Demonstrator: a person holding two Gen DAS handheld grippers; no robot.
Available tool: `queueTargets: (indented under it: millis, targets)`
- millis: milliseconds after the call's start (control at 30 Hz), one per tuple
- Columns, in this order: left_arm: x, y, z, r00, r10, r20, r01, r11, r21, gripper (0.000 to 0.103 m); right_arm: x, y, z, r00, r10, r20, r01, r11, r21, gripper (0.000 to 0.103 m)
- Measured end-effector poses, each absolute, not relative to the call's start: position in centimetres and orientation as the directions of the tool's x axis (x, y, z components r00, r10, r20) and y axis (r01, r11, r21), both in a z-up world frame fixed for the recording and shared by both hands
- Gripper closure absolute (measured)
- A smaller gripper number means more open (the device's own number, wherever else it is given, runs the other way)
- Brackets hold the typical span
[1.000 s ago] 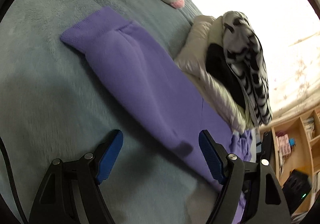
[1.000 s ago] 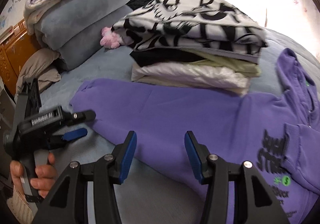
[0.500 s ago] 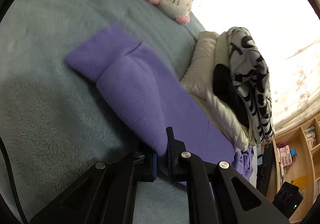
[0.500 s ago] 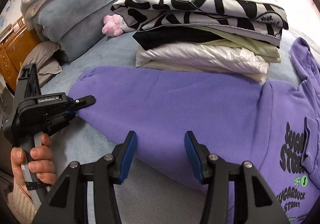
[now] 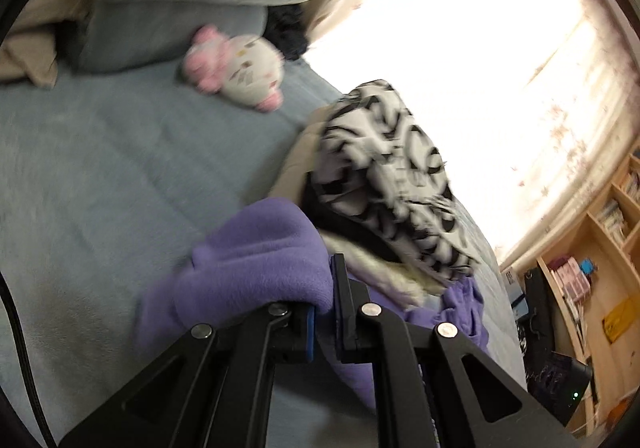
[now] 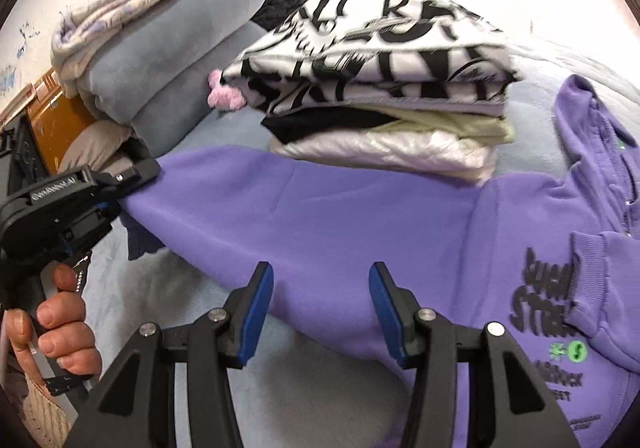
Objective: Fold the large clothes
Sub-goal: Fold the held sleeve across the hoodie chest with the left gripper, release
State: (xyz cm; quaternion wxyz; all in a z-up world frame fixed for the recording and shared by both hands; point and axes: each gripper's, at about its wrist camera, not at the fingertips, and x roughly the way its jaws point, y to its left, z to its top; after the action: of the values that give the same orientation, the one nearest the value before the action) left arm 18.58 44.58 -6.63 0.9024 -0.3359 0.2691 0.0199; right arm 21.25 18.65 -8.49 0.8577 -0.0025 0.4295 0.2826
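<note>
A purple hoodie with black and green print lies spread on the grey bed. Its long sleeve stretches left across the right wrist view. My left gripper is shut on the sleeve's cuff end and holds it lifted and bunched above the bed; it also shows in the right wrist view, at the sleeve's left end. My right gripper is open and empty, hovering over the sleeve's near edge with a jaw on either side of the fabric.
A stack of folded clothes topped by a black-and-white shirt lies just behind the sleeve. Folded grey blankets are piled at the back left. A pink and white plush toy lies on the bed. Wooden shelves stand to the right.
My left gripper closed on the sleeve's end, then lifted it and carried it toward the clothes stack, bunching the fabric. My right gripper stayed open and shifted slightly over the sleeve.
</note>
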Motion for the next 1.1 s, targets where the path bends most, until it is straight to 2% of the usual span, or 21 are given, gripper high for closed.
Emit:
queueTargets:
  millis: [233,467,600,700,833,933,967,1033,1067,1100]
  targets:
    - [17.5,37.7,-1.0,0.878,-0.192,-0.439,-0.073,0.851,-0.519,0.099,20.5,13.9,-5.8,0.507,0.484,-0.713,-0.428,0.860,0.279,0.053]
    - [17.2,26.3,2.8,0.845,-0.330,-0.420,0.125,0.887,-0.444,0.099,19.4,6.4,-3.3,0.569,0.434,-0.699,-0.327,0.899,0.293,0.053]
    - [17.8,18.8,1.3,0.769,-0.420,-0.482,0.217,0.881,-0.420,0.099,18.8,0.3,-2.8,0.612,0.346,-0.711,-0.227,0.938,0.261,0.053]
    - [18.1,13.0,-2.3,0.683,-0.461,-0.567,0.270,0.880,-0.390,0.098,18.4,-4.2,-3.5,0.622,0.267,-0.736,-0.130,0.962,0.239,0.053]
    - [18.4,8.1,-8.2,0.567,-0.450,-0.690,0.298,0.893,-0.336,0.097,17.2,-9.8,-5.2,0.614,0.170,-0.771,-0.012,0.978,0.207,0.053]
    - [18.0,6.3,-11.8,0.483,-0.421,-0.768,0.307,0.903,-0.302,0.083,16.5,-12.8,-6.6,0.590,0.126,-0.798,0.047,0.981,0.190,0.053]
    - [17.7,6.3,-12.4,0.470,-0.416,-0.778,0.305,0.904,-0.299,0.075,16.3,-13.6,-7.1,0.580,0.123,-0.805,0.061,0.979,0.194,0.053]
    - [16.8,6.5,-12.8,0.454,-0.434,-0.779,0.309,0.896,-0.319,0.051,15.7,-14.4,-7.5,0.568,0.125,-0.813,0.074,0.977,0.202,0.053]
    - [16.3,6.6,-12.7,0.458,-0.439,-0.773,0.305,0.894,-0.328,0.032,15.6,-14.7,-7.7,0.563,0.132,-0.816,0.077,0.975,0.210,0.053]
    - [15.6,7.1,-12.3,0.475,-0.452,-0.755,0.301,0.890,-0.344,0.024,15.5,-14.7,-7.7,0.563,0.145,-0.814,0.072,0.972,0.223,0.053]
